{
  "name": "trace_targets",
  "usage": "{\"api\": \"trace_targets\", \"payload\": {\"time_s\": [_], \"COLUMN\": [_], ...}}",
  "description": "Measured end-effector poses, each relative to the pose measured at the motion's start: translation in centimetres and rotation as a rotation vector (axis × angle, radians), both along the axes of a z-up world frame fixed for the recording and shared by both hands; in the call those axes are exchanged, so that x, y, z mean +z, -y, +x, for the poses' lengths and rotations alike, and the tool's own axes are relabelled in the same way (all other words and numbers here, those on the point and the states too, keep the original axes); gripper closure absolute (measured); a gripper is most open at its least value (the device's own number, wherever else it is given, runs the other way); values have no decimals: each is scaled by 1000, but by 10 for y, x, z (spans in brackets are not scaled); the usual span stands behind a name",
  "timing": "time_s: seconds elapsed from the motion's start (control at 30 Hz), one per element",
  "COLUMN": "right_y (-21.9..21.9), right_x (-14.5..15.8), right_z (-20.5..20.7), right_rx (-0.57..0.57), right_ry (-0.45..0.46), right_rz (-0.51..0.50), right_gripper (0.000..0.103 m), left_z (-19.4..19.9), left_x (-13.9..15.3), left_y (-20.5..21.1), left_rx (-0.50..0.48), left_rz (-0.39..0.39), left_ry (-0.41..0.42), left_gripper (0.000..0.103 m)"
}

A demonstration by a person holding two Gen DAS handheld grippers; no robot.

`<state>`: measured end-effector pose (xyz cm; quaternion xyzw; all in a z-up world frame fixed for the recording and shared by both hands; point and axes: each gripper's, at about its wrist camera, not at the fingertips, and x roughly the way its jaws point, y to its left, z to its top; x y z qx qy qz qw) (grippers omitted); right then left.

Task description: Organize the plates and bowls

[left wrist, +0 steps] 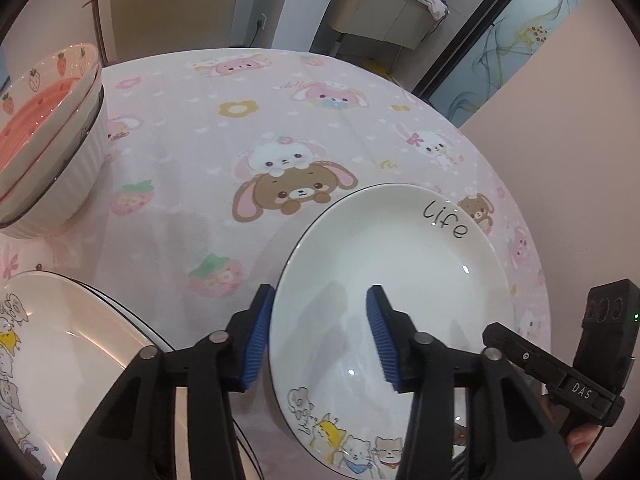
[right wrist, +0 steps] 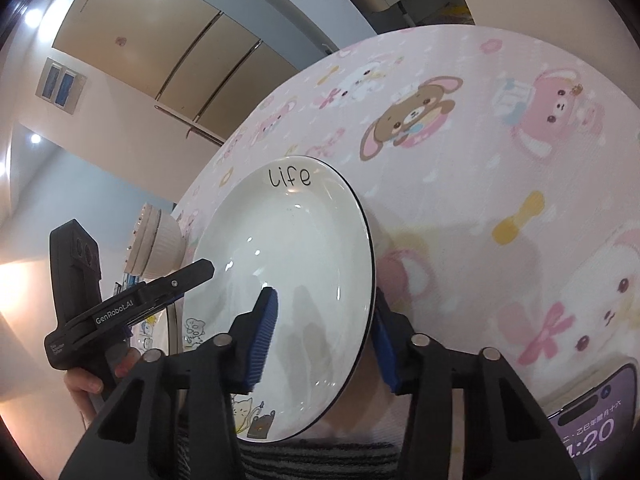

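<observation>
- Both tools straddle my "life" plate (left wrist: pixel 400 280): left tool (left wrist: pixel 320 336) astride its left rim, right tool (right wrist: pixel 324 340) astride its right rim.
- Can't tell if either's actually clamped.
- Stacked bowls (left wrist: pixel 52 140) sit toward the counter's (left wrist: pixel 192 152) far-left edge.

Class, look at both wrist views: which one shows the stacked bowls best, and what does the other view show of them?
The left wrist view. There the stacked bowls sit large at the left edge, showing the strawberry-print pink inside and the ribbed white bowl beneath. In the right wrist view the same bowls appear small and tilted, partly hidden behind the left gripper.
</observation>
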<state>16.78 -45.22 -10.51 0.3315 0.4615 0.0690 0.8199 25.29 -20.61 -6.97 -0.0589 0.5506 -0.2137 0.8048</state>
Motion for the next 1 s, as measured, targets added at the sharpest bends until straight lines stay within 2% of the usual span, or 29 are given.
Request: {"api": "trace_targets", "payload": {"time_s": [0.17,0.23,0.3,0.33,0.47,0.7,1.0], "right_y": [2,5,7,8,7,6,6], "right_x": [0,-2,-3,-4,-1,1,26], "right_z": [-2,-3,-3,-3,-3,-1,-5], "right_rx": [-8,-26,-42,-54,-50,-65,-102], "right_ry": [1,-6,-15,-20,-15,-22,23], "right_rz": [-7,-9,-21,-38,-81,-114,-160], "right_gripper": [64,74,87,89,90,89,87], "left_z": [4,6,5,4,0,-4,-15], "left_x": [-3,-5,-4,-4,-2,0,17], "left_y": [-6,-11,-12,-11,-6,-5,-2], "left_rx": [17,30,22,17,10,7,2], "left_rz": [17,31,24,32,75,76,86], "left_ry": [9,12,15,20,51,33,63], "left_gripper": [78,86,89,90,90,92,92]}}
